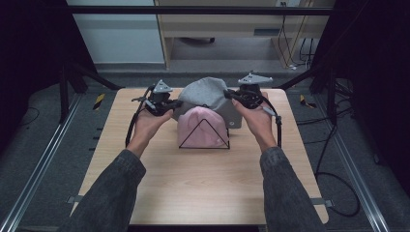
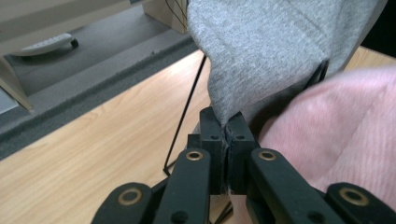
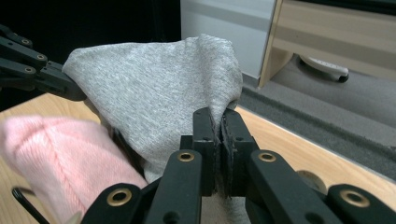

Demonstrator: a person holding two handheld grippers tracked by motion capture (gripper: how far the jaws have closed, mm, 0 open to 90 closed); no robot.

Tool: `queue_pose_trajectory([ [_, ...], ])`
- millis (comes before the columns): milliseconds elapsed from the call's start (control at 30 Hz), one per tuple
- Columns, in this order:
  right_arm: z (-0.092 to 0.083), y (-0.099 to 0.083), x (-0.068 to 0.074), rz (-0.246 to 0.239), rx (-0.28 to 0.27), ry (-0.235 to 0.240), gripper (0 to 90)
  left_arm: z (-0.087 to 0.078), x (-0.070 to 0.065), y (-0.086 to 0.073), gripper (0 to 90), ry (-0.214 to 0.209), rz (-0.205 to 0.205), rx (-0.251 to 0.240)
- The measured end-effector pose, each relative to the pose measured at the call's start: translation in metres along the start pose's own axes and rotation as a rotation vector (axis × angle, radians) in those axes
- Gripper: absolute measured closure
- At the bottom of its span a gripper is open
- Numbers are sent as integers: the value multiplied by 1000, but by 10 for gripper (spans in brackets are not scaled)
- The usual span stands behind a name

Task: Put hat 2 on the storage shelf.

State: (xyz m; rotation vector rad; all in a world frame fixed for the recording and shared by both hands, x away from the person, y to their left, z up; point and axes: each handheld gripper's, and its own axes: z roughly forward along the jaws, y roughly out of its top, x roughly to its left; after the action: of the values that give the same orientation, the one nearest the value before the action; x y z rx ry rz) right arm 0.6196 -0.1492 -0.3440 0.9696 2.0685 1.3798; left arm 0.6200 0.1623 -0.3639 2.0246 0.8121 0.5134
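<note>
1. Grey hat hangs stretched between both tools above the far middle of the worktop, behind the pink hat on a wire rack.
2. Left tool is clamped on the hat's edge.
3. Right tool is clamped on its opposite edge.

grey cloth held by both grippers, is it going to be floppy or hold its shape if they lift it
Probably floppy: the grey cloth sags and folds between the left gripper and right gripper. It looks like thin knit, so likely light. It may snag on the black wire rack below.
</note>
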Motion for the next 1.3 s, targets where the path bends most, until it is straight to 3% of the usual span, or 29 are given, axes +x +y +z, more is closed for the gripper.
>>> queue_pose_trajectory([
  [333,9,-24,-2,20,50,-4,859,12,0,-21,880,-16,-26,31],
  [1300,22,-56,2,53,143,6,850,37,-6,-55,878,-35,-76,134],
])
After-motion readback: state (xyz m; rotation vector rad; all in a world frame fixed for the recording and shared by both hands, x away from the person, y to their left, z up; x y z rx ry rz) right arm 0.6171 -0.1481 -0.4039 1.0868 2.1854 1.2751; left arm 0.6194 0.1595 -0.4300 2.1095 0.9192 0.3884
